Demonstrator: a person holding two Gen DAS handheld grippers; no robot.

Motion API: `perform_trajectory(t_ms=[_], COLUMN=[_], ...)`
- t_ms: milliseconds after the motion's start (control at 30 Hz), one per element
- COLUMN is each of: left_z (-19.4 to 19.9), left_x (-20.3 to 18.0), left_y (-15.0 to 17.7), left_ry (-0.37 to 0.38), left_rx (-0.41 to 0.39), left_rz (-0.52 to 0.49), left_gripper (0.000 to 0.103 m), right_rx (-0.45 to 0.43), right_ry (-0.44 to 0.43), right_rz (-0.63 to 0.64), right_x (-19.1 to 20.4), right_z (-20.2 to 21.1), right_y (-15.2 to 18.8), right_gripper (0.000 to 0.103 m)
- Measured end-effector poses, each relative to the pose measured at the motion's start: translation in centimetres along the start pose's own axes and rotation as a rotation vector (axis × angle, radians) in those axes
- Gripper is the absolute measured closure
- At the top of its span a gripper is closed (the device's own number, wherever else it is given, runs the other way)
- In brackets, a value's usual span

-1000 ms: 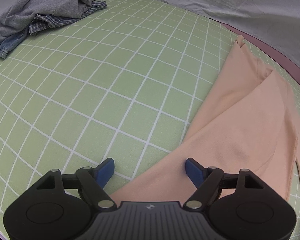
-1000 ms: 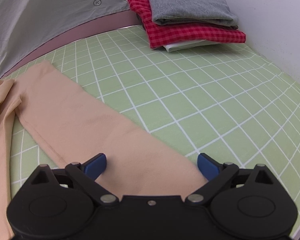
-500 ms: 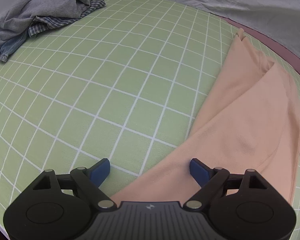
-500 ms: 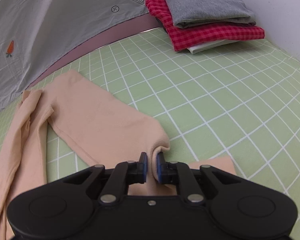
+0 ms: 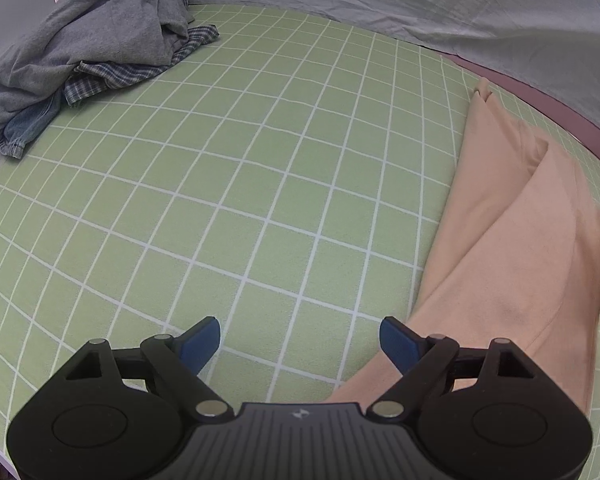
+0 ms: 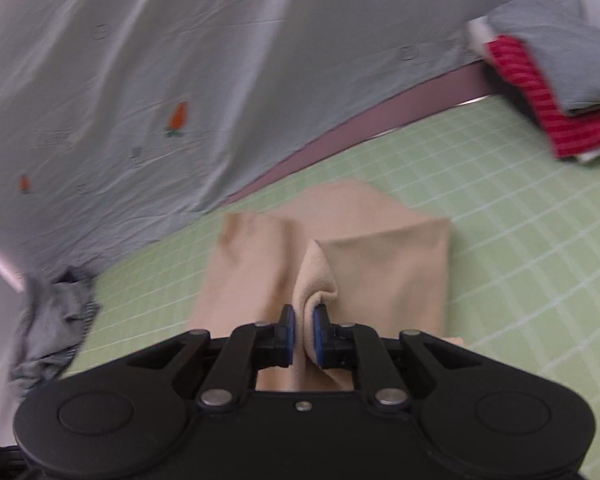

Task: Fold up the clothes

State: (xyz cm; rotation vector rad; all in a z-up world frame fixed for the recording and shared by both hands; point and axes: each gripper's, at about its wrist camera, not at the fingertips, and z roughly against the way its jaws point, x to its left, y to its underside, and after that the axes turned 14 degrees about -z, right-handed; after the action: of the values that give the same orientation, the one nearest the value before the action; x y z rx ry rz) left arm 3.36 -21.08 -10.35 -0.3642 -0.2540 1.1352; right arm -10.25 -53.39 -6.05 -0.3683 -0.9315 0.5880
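1. Peach garment lies on our green grid mat, near its purple far edge.
2. Our right gripper is clamped on a raised fold of the garment, cloth bunched between the blue pads.
3. Our left gripper is spread wide, nothing gripped; garment edge just beside its right finger.
4. Unfolded grey pile sits on the mat's far left; folded stack on its far right.

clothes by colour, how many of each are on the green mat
peach: 1
grey: 2
blue plaid: 1
denim: 1
red check: 1
white: 1
total: 7
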Motion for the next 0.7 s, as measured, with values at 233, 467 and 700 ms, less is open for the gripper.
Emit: perform_trajectory(t_ms=[233,467,700], left_z=[0.8,0.9,0.9], left_x=[-0.2,-3.0,-7.7], left_y=[0.4,0.5,0.2], left_ry=[-0.003,0.01,0.039], left_rx=[-0.022,-0.041,-0.07], left_rz=[0.004,0.01,0.013], left_gripper=[0.016,0.016,0.016], right_rx=[0.03,-0.023,0.002], right_ry=[-0.03,0.34,0.554], right_rz=[0.012,0.014,0.058], right_x=[2.5,-4.6,-9.9], right_z=[-0.2,2.1,3.6], right_y=[2.1,1.9,2.0], right_gripper=[0.021,0.015,0.014])
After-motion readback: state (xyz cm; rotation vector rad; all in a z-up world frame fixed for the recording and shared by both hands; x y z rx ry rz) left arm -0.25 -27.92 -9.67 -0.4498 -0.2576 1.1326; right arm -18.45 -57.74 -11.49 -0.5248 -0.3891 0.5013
